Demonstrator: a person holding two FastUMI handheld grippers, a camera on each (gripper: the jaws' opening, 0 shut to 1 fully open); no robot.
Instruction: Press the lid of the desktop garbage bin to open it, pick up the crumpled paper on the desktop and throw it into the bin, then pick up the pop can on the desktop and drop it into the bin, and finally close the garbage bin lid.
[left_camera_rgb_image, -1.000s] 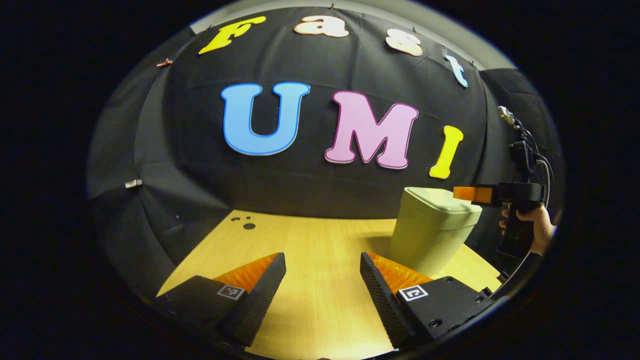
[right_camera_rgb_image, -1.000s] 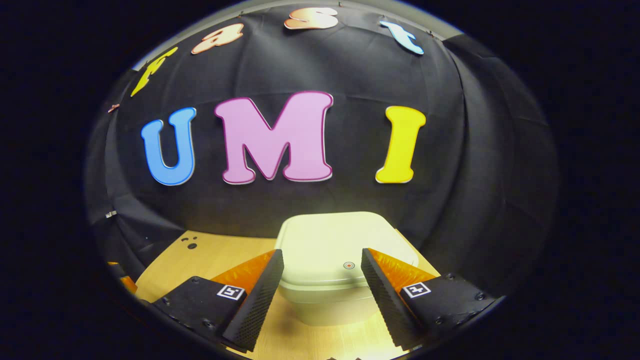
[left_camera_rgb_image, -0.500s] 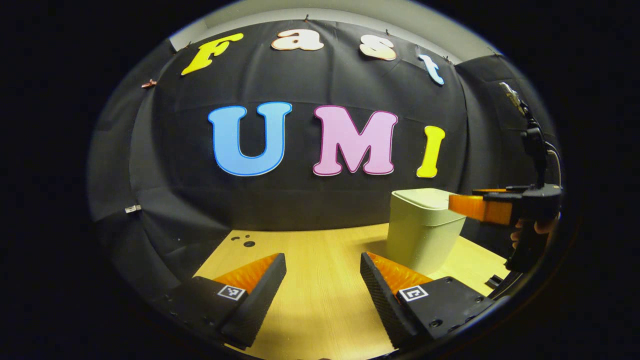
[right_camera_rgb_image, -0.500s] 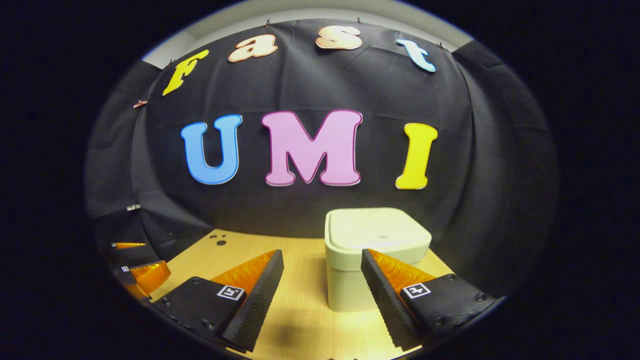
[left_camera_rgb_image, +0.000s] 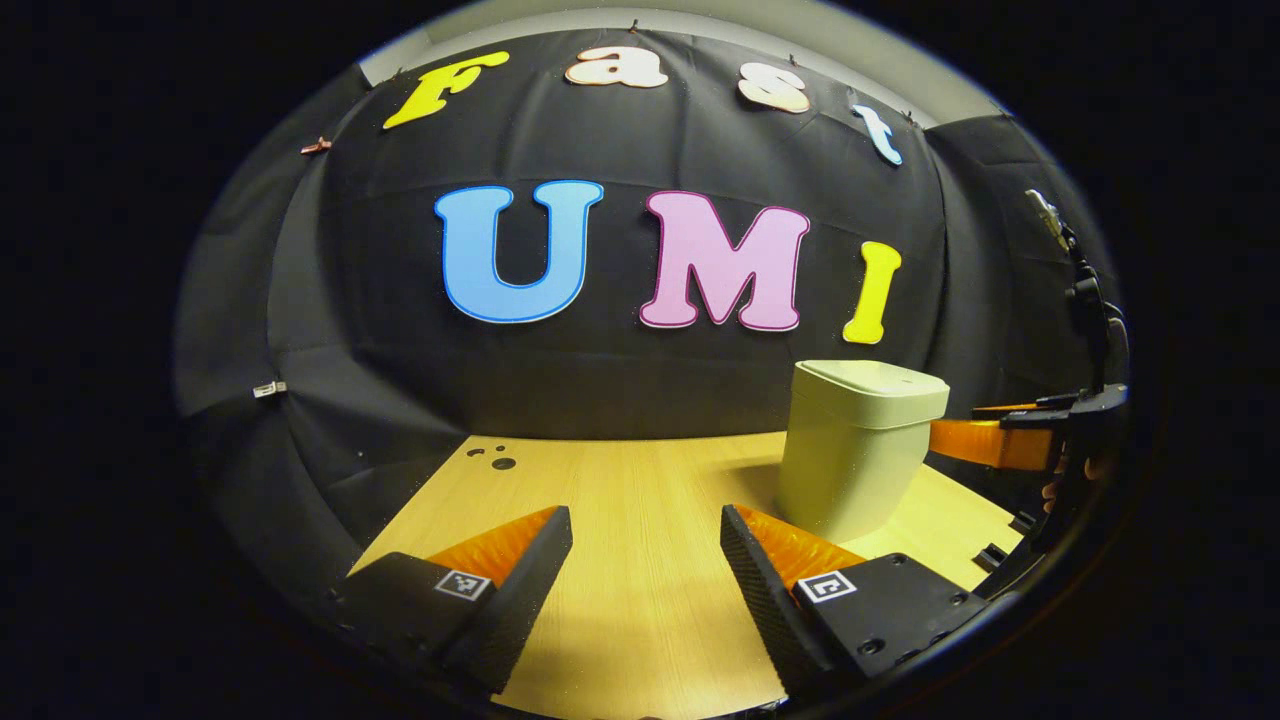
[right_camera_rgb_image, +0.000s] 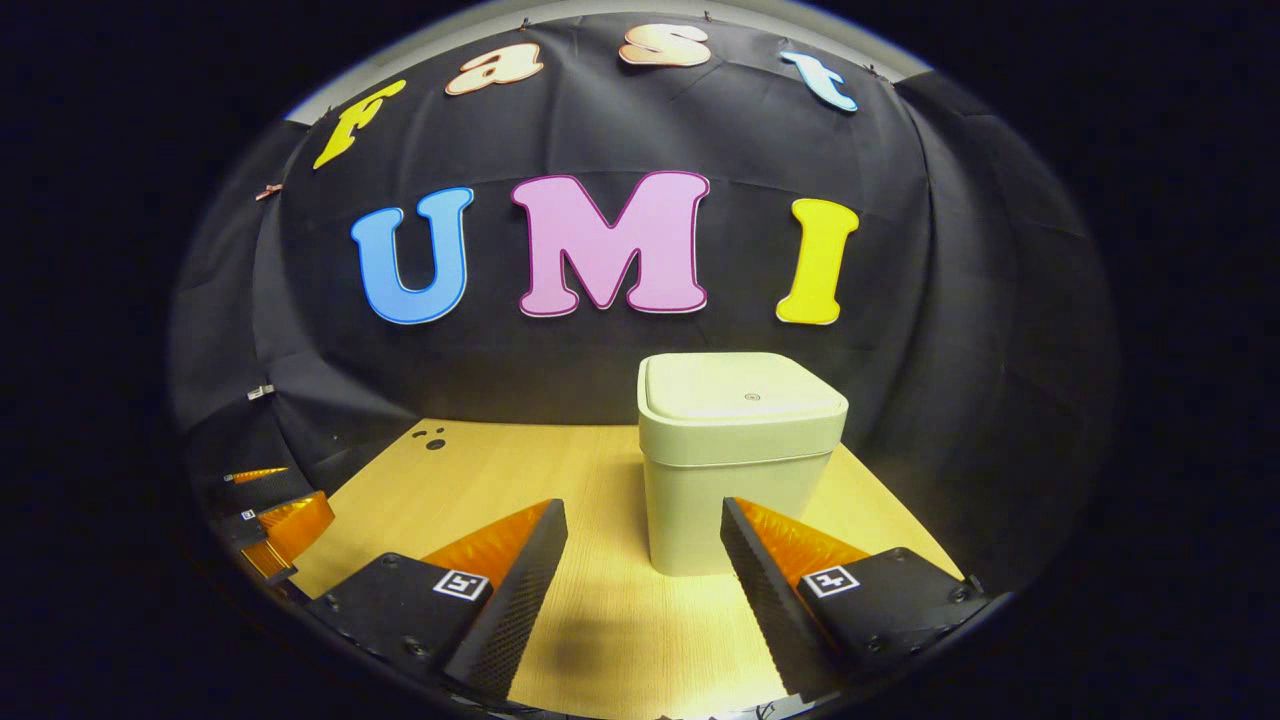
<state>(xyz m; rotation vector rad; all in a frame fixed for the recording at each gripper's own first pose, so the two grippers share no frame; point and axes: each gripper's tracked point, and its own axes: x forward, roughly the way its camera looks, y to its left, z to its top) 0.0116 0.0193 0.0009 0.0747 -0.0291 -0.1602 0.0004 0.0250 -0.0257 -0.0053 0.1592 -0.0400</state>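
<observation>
One garbage bin (right_camera_rgb_image: 735, 470) on the wooden desktop (right_camera_rgb_image: 500, 490), lid (right_camera_rgb_image: 740, 392) down flat and closed. In your right gripper view the bin stands upright ahead of your right gripper (right_camera_rgb_image: 645, 585), beyond the fingertips and a bit toward the right-hand finger (right_camera_rgb_image: 760, 580); the base of the bin sits behind that finger's tip, so you can't tell from here whether they touch (looks apart). Nothing is between the fingers, which are spread wide over bare desktop.

In your left gripper view the same bin (left_camera_rgb_image: 855, 450) is off to the right, past the tip of the right-hand finger (left_camera_rgb_image: 755, 585) and farther back on the table, not between the fingers. Your left gripper (left_camera_rgb_image: 645, 585) is also spread wide with nothing in it, bare wood in the gap.

Your right gripper (left_camera_rgb_image: 985, 440) shows at the right edge of the left gripper view, just beside the bin at about lid height, a bit of your hand (left_camera_rgb_image: 1050, 490) under it; touching or not, can't tell. Your left gripper (right_camera_rgb_image: 280, 520) shows at the far left edge of the right gripper view, well apart from the bin.

Count: one bin, one lid, two grippers. Three small dark holes (right_camera_rgb_image: 432, 438) at the desktop's far left corner.
</observation>
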